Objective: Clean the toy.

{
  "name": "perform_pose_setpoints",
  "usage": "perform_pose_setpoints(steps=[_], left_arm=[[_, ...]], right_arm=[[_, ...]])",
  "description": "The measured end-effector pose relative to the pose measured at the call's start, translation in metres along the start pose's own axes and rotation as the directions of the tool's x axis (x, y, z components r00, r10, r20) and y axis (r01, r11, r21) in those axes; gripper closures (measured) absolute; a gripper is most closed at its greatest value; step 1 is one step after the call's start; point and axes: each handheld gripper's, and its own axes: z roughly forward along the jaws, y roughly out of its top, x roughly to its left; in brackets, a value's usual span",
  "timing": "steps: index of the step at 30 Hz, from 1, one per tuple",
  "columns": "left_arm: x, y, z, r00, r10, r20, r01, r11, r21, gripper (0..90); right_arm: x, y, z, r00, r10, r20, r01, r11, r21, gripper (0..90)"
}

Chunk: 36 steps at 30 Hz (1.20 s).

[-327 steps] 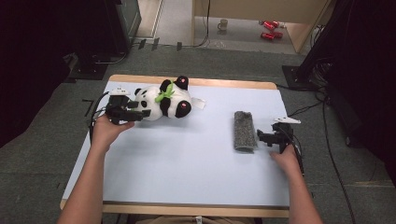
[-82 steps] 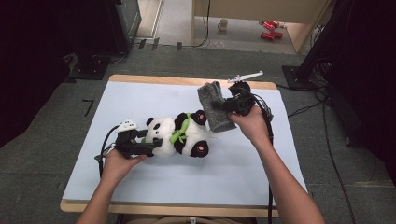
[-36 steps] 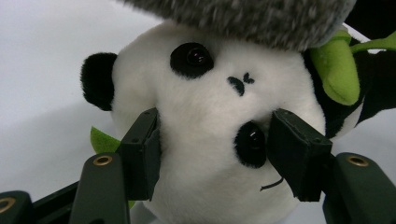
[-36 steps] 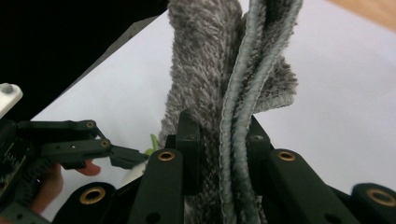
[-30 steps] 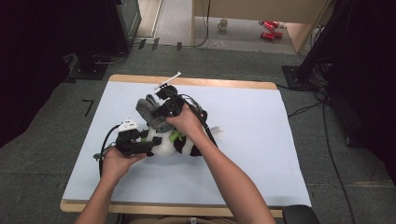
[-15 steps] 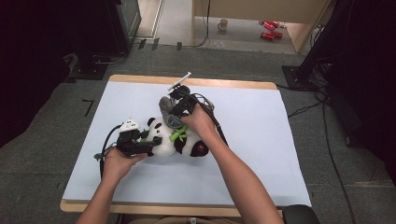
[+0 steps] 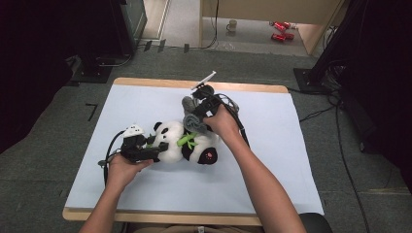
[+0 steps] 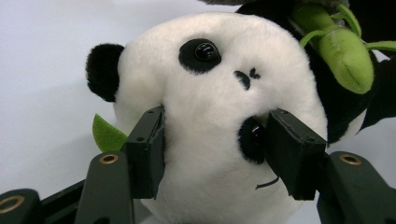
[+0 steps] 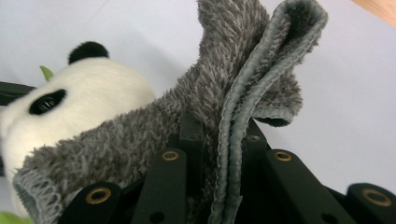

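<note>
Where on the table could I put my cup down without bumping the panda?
The table is bare right of the right gripper, along the far left corner, and on the near strip between both forearms. It is crowded in the middle: the left gripper squeezes the panda while the grey cloth lies on it.

Grey towel (image 7: 193,116) over plush panda (image 7: 187,144)

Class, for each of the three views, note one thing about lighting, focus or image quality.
High view: even light on the pale table, dark surroundings. Left gripper view: the panda's face is sharp, with a glint in its eye. Right gripper view: the grey cloth is crisp; the panda behind looks softer.
</note>
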Motion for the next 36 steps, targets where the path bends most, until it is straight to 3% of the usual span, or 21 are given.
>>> perform_pose_setpoints(steps=[3, 10, 14, 19, 23, 28, 33, 36], left_arm=[[0.0, 0.0, 0.0, 1.0, -0.001, 0.001, 0.001, 1.0, -0.002, 41.8], [-0.003, -0.002, -0.001, 0.9997, 0.024, -0.004, -0.024, 0.9996, -0.012, 41.4], [-0.003, -0.002, -0.001, 0.9999, 0.014, -0.008, -0.015, 0.9998, -0.012, 41.3], [-0.001, -0.001, -0.001, 1.0, 0.003, -0.005, -0.003, 0.9999, -0.014, 41.0], [-0.001, -0.001, -0.002, 1.0, 0.002, -0.006, -0.002, 0.9999, -0.011, 40.6], [-0.001, -0.001, -0.002, 1.0, 0.002, -0.006, -0.002, 0.9999, -0.012, 40.1], [-0.001, 0.0, -0.002, 1.0, 0.004, -0.005, -0.004, 1.0, -0.009, 39.9], [-0.001, 0.0, -0.001, 1.0, -0.002, -0.003, 0.002, 0.9999, -0.01, 39.9]], right_arm=[[-0.016, -0.011, -0.006, 0.9978, 0.059, -0.032, -0.059, 0.998, -0.012, 77.9], [-0.034, -0.025, -0.017, 0.9906, 0.108, -0.084, -0.111, 0.994, -0.025, 77.7], [-0.033, -0.023, -0.028, 0.9974, 0.069, -0.018, -0.07, 0.997, -0.036, 77.8], [-0.038, -0.018, -0.041, 0.9921, 0.116, -0.048, -0.119, 0.99, -0.081, 78.0], [-0.028, -0.005, -0.05, 0.9952, 0.079, -0.058, -0.086, 0.988, -0.13, 77.8], [-0.005, 0.016, -0.054, 0.9955, 0.027, -0.091, -0.041, 0.988, -0.152, 77.8], [0.015, 0.034, -0.045, 0.9888, 0.006, -0.149, -0.03, 0.987, -0.157, 77.8], [0.028, 0.043, -0.03, 0.9846, -0.007, -0.175, -0.018, 0.99, -0.141, 77.8]])
